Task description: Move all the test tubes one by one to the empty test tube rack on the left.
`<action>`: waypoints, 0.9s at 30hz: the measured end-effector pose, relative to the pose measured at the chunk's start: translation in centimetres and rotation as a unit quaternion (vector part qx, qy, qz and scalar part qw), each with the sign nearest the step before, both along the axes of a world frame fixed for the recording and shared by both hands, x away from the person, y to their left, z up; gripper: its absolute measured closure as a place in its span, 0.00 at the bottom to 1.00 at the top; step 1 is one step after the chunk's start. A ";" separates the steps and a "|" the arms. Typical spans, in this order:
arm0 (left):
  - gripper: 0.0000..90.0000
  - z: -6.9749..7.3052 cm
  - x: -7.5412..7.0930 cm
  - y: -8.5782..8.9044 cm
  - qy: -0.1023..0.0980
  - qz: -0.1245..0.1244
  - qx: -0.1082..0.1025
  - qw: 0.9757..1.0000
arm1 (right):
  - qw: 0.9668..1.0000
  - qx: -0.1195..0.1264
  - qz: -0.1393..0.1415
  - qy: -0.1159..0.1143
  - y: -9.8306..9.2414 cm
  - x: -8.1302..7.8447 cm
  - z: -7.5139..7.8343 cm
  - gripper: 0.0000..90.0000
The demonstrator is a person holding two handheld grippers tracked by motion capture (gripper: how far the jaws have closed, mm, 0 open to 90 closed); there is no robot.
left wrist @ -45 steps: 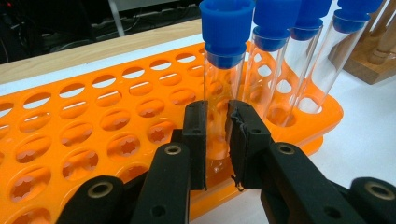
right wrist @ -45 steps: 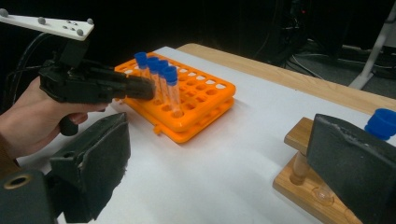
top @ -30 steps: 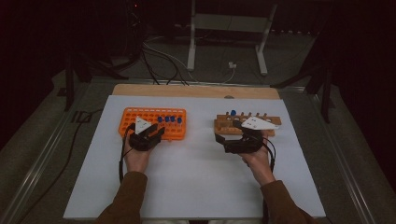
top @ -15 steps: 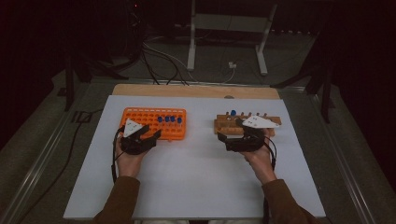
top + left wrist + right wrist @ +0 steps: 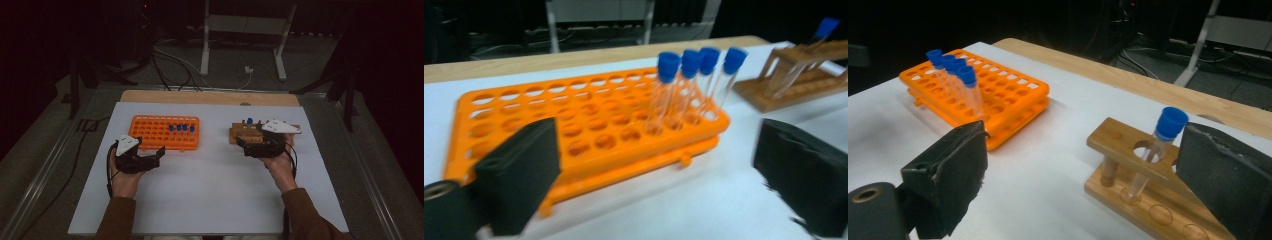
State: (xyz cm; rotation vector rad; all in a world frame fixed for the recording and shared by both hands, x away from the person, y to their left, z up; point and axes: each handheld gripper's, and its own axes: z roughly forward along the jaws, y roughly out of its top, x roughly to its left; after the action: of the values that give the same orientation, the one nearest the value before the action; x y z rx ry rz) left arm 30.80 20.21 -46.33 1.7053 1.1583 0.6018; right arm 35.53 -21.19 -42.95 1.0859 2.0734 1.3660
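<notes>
An orange rack (image 5: 150, 132) (image 5: 589, 130) (image 5: 998, 95) holds several clear tubes with blue caps (image 5: 180, 128) (image 5: 696, 60) (image 5: 955, 67) at its right end. My left gripper (image 5: 158, 158) (image 5: 656, 165) hovers just in front of the rack's near edge. Its jaws have just been opening and stand wide with nothing between them. A wooden rack (image 5: 240, 136) (image 5: 1128, 150) (image 5: 794, 85) carries a blue-capped tube (image 5: 249, 121) (image 5: 1163, 137). My right gripper (image 5: 243, 144) (image 5: 1083, 165) is open at that rack's near side, and the tube stands just ahead of its right jaw.
Both racks sit on a white board (image 5: 215, 185) laid on a wooden table (image 5: 200, 96). Cables and a metal stand (image 5: 240, 45) lie on the dark floor beyond the far edge. Bare white board stretches between the two hands.
My left gripper has drawn back from over the orange rack toward the near left and its jaws have spread apart. The right hand has stayed put.
</notes>
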 end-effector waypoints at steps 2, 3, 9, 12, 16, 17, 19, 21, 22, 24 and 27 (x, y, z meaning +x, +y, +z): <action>0.01 0.0 -0.2 0.1 -0.004 0.004 0.005 1.000 | 1.000 -0.001 -0.003 -0.001 -0.1 0.2 0.1 0.07; 0.01 0.1 -0.3 0.1 -0.008 0.006 0.005 1.000 | 1.000 -0.003 -0.005 -0.002 -0.1 0.3 0.2 0.07; 0.01 0.7 -0.7 0.8 -0.018 0.010 -0.002 1.000 | 1.000 -0.008 -0.018 0.002 -0.2 0.9 0.2 0.07; 0.01 0.7 -0.8 1.2 -0.018 0.016 -0.008 1.000 | 1.000 -0.013 -0.019 0.006 -0.5 1.6 0.1 0.07; 0.01 0.7 -0.7 1.7 -0.015 0.025 -0.010 1.000 | 0.999 -0.024 -0.021 0.008 -0.6 2.1 0.2 0.07; 0.01 0.6 -0.6 1.8 -0.016 0.025 -0.012 0.999 | 0.999 -0.024 -0.023 0.011 -0.7 2.3 0.3 0.07; 0.01 0.6 -0.6 1.8 -0.014 0.027 -0.013 0.999 | 0.999 -0.022 -0.026 0.014 -0.8 2.7 0.4 0.07; 0.01 0.5 -0.6 1.8 -0.013 0.026 -0.014 0.999 | 0.999 -0.017 -0.025 0.016 -0.9 3.1 0.6 0.11; 0.01 0.5 -0.6 1.7 -0.012 0.026 -0.013 1.000 | 0.999 -0.017 -0.027 0.018 -0.9 3.4 0.6 0.11; 0.01 0.5 -0.6 1.6 -0.011 0.026 -0.012 1.000 | 0.999 -0.016 -0.031 0.022 -1.0 3.8 0.5 0.11; 0.01 0.5 -0.6 1.6 -0.013 0.026 -0.013 1.000 | 0.999 -0.008 -0.038 0.032 -1.0 4.7 -0.1 0.11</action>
State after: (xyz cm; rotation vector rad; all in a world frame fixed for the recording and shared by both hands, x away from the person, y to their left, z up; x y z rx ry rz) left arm 30.16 21.80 -45.79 1.6460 1.1908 0.6365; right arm 40.22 -22.22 -43.03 1.2030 2.0615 1.2914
